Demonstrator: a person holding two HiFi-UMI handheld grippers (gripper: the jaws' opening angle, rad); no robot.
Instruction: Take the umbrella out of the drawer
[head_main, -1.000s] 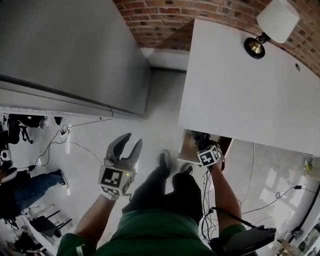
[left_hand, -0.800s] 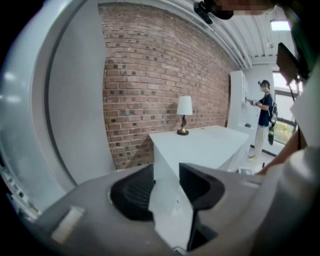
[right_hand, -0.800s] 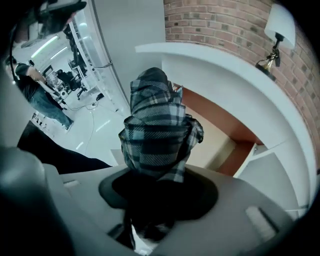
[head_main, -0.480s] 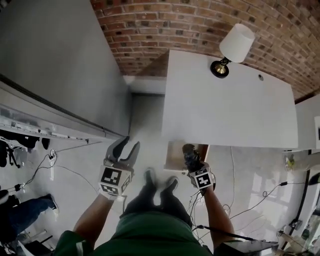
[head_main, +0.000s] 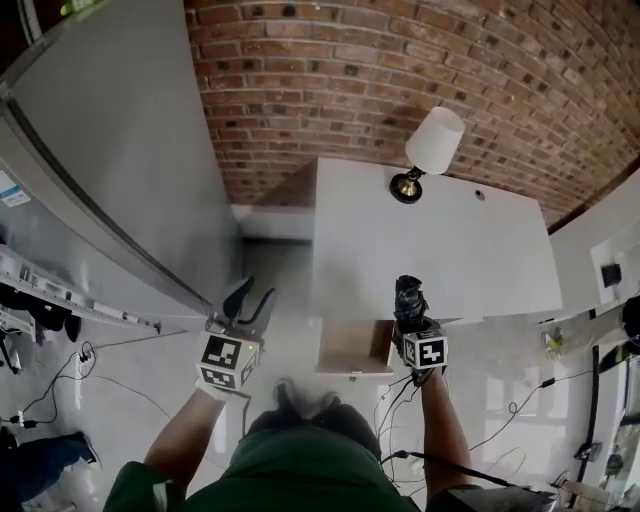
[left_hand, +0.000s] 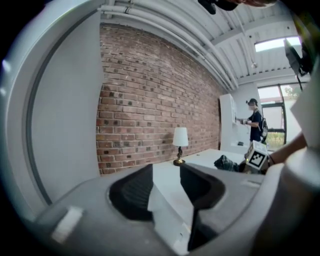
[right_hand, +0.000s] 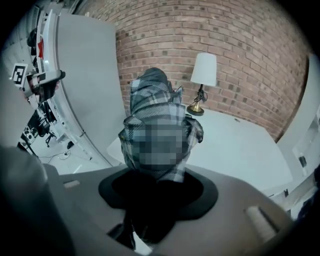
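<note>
The folded umbrella (head_main: 407, 300), dark with a grey plaid cover (right_hand: 159, 112), stands upright in my right gripper (head_main: 409, 322), whose jaws are shut on its lower part (right_hand: 158, 187). It hangs above the front edge of the white desk (head_main: 470, 255), just right of the open wooden drawer (head_main: 352, 347). My left gripper (head_main: 252, 298) is open and holds nothing, left of the drawer over the floor. In the left gripper view its jaws (left_hand: 166, 184) stand apart, with the umbrella (left_hand: 225, 162) far off to the right.
A table lamp (head_main: 428, 150) with a white shade stands at the back of the desk against the brick wall (head_main: 330, 80). A tall grey cabinet (head_main: 110, 160) fills the left. Cables (head_main: 520, 400) lie on the floor at right. A person (left_hand: 255, 120) stands far off.
My right gripper has lifted the umbrella up out of the drawer to the height of the desk top. The left gripper has risen too, still open. The head view has tipped up toward the wall.
</note>
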